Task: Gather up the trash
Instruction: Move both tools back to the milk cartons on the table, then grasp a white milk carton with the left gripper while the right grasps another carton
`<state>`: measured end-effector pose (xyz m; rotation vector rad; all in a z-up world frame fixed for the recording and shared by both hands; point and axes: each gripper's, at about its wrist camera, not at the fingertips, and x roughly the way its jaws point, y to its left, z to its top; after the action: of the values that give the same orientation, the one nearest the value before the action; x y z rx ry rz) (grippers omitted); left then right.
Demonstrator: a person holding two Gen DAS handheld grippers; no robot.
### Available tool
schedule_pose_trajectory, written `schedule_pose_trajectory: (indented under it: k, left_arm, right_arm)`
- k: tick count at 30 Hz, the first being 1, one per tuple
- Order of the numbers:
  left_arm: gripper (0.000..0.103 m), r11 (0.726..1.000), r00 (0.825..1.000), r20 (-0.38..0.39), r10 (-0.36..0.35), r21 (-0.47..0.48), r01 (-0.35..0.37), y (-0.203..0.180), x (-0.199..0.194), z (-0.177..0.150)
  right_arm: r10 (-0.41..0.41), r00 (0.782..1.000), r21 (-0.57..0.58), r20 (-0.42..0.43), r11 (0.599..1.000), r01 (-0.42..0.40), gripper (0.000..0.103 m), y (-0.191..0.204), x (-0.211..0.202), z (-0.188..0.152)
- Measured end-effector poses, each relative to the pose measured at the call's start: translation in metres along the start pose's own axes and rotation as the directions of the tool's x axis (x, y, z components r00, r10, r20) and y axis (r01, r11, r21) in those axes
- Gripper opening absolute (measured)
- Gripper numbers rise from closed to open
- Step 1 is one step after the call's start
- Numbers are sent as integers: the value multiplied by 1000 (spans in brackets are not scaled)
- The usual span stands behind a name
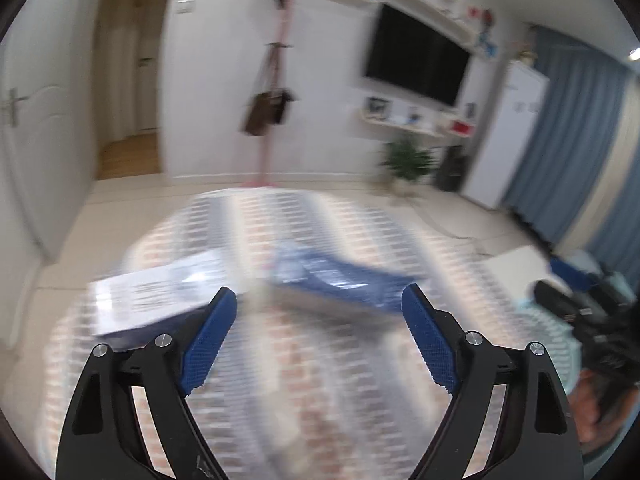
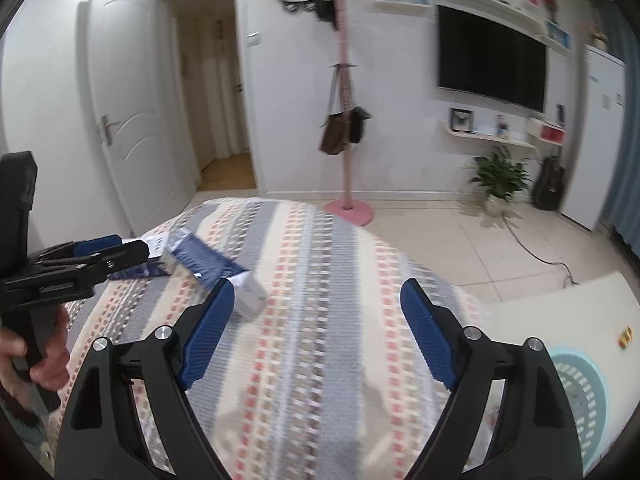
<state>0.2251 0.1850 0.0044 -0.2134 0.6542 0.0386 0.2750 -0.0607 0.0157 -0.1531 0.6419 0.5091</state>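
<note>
Two pieces of trash lie on the striped bedspread (image 2: 320,280). A blue and white carton (image 2: 216,266) lies slanted; in the blurred left wrist view it shows as a blue shape (image 1: 340,280). A white and blue box (image 1: 156,300) lies to its left, and shows partly behind the left gripper in the right wrist view (image 2: 156,246). My left gripper (image 1: 318,300) is open and empty, just short of both items. My right gripper (image 2: 318,292) is open and empty above the bedspread, right of the carton. The left gripper (image 2: 100,254) shows from the side there.
A light blue basket (image 2: 580,392) stands on the floor right of the bed, also seen in the left wrist view (image 1: 556,344). A pink coat stand (image 2: 346,120) with bags, a potted plant (image 2: 498,178), a wall TV (image 2: 492,60) and a white door (image 2: 120,120) lie beyond.
</note>
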Motion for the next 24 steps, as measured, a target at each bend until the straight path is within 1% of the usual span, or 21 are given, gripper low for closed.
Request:
schedule_pose_trajectory:
  k: [4, 5, 8, 10, 14, 17, 19, 21, 22, 23, 24]
  left_arm:
    - [83, 994, 994, -13, 104, -35, -105, 52, 8, 0]
    - [83, 992, 993, -17, 119, -49, -120, 63, 9, -1]
    - [83, 985, 990, -36, 138, -95, -141, 97, 14, 0]
    - [83, 983, 989, -37, 144, -105, -148, 110, 16, 4]
    - [83, 984, 990, -24, 141, -106, -143, 127, 19, 14]
    - [83, 985, 990, -19, 137, -106, -139, 137, 23, 20]
    - [83, 988, 992, -37, 121, -96, -124, 142, 31, 27]
    - [83, 990, 992, -57, 115, -78, -119, 144, 39, 26]
    - [82, 992, 992, -71, 101, -65, -105, 144, 44, 27]
    - [80, 995, 993, -92, 79, -54, -84, 144, 49, 28]
    - [75, 996, 992, -100, 73, -51, -78, 144, 51, 26]
  right_arm:
    - [22, 999, -30, -36, 999, -23, 82, 23, 27, 2]
    - [26, 999, -32, -48, 999, -28, 82, 27, 34, 2]
    - [51, 995, -44, -86, 998, -55, 83, 39, 55, -2]
    - [51, 992, -61, -118, 996, -58, 83, 47, 71, -3]
    - [79, 988, -65, -135, 994, -88, 83, 58, 86, -3]
    - [72, 988, -87, -135, 993, -85, 83, 65, 94, 2]
    - [70, 987, -105, -143, 991, -85, 83, 70, 100, 5]
    - [71, 985, -116, -155, 989, -90, 83, 73, 106, 5]
    - [77, 983, -122, -169, 988, -99, 83, 76, 110, 5]
    - [90, 979, -126, -184, 985, -114, 81, 78, 113, 5]
    - [112, 973, -132, -204, 981, -141, 70, 81, 116, 3]
